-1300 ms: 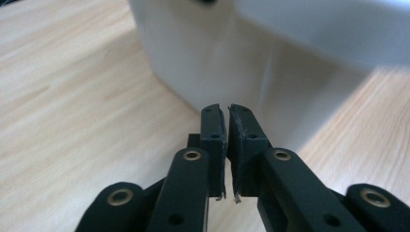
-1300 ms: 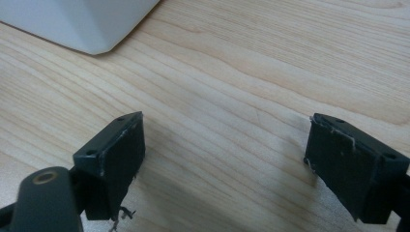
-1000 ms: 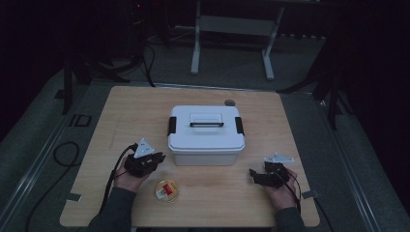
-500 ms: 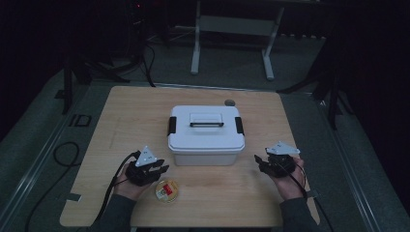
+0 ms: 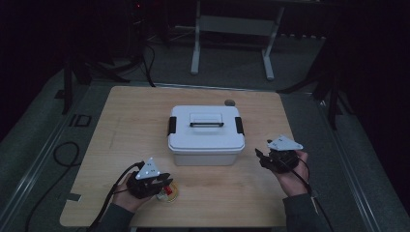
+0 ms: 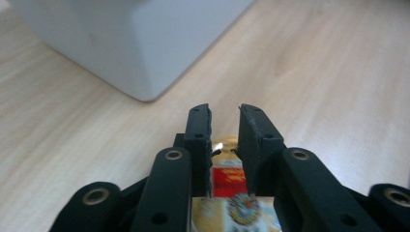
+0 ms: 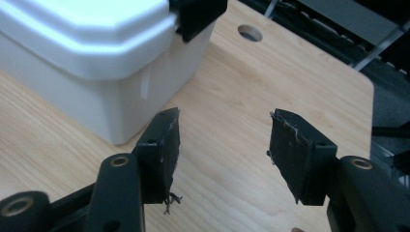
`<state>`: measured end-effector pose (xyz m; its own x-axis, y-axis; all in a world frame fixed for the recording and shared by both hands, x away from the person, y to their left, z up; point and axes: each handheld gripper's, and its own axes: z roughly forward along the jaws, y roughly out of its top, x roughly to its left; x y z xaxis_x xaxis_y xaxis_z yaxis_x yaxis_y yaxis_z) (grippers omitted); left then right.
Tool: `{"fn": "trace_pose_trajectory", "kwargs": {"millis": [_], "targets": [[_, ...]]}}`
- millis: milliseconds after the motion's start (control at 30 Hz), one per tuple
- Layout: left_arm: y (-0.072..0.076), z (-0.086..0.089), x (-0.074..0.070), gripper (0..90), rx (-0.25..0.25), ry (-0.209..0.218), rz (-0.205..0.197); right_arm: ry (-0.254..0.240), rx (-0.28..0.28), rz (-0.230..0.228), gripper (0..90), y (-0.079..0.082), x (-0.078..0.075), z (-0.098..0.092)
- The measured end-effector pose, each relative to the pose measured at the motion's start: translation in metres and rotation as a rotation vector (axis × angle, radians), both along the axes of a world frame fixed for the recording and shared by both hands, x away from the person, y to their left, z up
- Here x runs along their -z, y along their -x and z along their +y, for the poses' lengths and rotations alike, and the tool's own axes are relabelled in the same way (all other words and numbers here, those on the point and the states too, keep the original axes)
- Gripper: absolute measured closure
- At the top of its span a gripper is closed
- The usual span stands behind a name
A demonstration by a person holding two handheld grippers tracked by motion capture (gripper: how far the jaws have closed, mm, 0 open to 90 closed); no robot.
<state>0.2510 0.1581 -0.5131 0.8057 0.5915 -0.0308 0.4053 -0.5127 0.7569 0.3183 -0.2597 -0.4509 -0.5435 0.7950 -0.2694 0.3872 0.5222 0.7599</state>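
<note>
- Lying under dim light, a pale wooden table [image 5: 125, 140] is set on a grey floor [image 5: 43, 145], with a dark room behind in which a white metal frame [image 5: 232, 29] can be made out.
- A white lidded box [image 5: 206, 134] with black side latches is placed at the middle of the table; a round hole [image 5: 229, 102] is seen in the tabletop just behind it.
- The left gripper [image 5: 162, 183] is held near the front edge; a small packet [image 6: 231, 191] with a red and yellow label is seen between its narrowly parted jaws, which have just been closing, though pad contact cannot be told.
- The right gripper [image 7: 222, 145] is held beside the box's right end, its jaws apart with nothing between them, having just been opening slightly.
</note>
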Motion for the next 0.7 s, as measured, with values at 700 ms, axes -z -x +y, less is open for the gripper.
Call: {"fn": "trace_pose_trajectory", "kwargs": {"millis": [700], "targets": [[0.018,-0.027,0.017,90.0,0.145,-0.1,0.074,0.019,-0.013,-0.041,42.8,-0.006,-0.021,0.007]]}}
